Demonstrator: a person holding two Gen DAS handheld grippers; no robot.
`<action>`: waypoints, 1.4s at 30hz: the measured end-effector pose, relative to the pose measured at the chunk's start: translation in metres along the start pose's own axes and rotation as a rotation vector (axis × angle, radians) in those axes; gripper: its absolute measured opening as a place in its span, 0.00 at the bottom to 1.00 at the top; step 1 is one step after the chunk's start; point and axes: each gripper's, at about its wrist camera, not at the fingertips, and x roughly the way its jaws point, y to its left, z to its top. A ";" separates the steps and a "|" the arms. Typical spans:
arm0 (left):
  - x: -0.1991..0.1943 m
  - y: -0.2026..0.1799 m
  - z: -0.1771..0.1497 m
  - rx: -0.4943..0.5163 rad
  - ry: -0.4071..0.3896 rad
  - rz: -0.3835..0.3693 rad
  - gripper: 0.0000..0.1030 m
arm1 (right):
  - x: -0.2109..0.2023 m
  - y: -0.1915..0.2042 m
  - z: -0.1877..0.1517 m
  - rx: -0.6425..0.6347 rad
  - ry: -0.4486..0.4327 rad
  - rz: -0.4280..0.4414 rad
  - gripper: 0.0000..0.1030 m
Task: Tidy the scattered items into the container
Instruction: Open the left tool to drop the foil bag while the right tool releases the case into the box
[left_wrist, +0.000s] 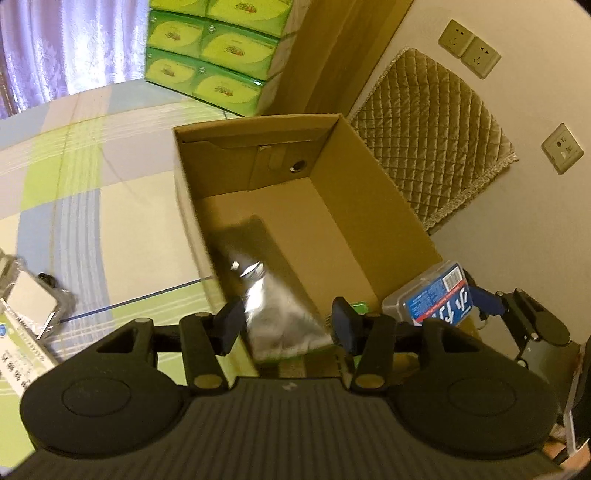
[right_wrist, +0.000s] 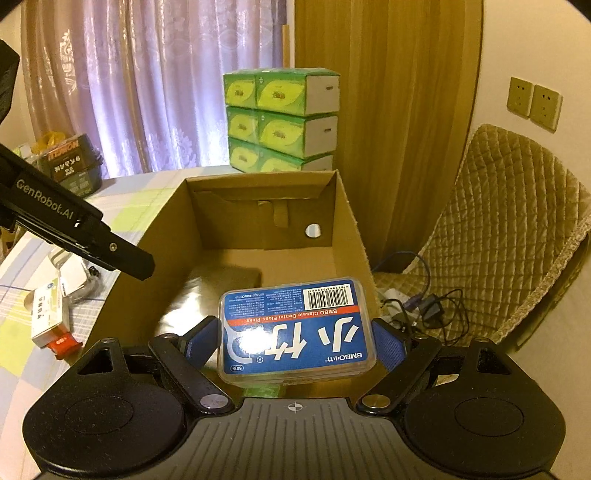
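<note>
The open cardboard box (left_wrist: 373, 192) stands on the checked tablecloth. My left gripper (left_wrist: 288, 323) hovers open over the box's near left corner. A silver foil pouch (left_wrist: 269, 295) shows blurred just beyond its fingers, inside the box, and I cannot tell whether it touches them. The same pouch (right_wrist: 207, 295) lies against the left inner wall of the box (right_wrist: 347, 229). My right gripper (right_wrist: 295, 345) is shut on a blue dental floss case (right_wrist: 295, 325), held over the box's near edge. That case (left_wrist: 439, 295) appears at the box's near right corner in the left wrist view.
A clear plastic case (left_wrist: 33, 299) and small cartons (right_wrist: 48, 317) lie on the table left of the box. Green tissue packs (right_wrist: 280, 122) are stacked behind it. A quilted chair (right_wrist: 517, 236) with cables (right_wrist: 424, 306) stands on the right. The left gripper's housing (right_wrist: 74, 229) reaches in from the left.
</note>
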 end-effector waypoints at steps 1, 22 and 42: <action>-0.001 0.001 -0.001 0.004 -0.001 0.002 0.45 | 0.000 0.001 0.000 -0.002 0.001 0.002 0.86; -0.018 0.019 -0.030 0.062 -0.004 0.016 0.52 | 0.018 0.013 0.001 -0.001 0.020 0.039 0.86; -0.029 0.027 -0.062 0.077 0.000 0.017 0.55 | -0.013 0.018 -0.015 -0.002 -0.004 0.023 1.00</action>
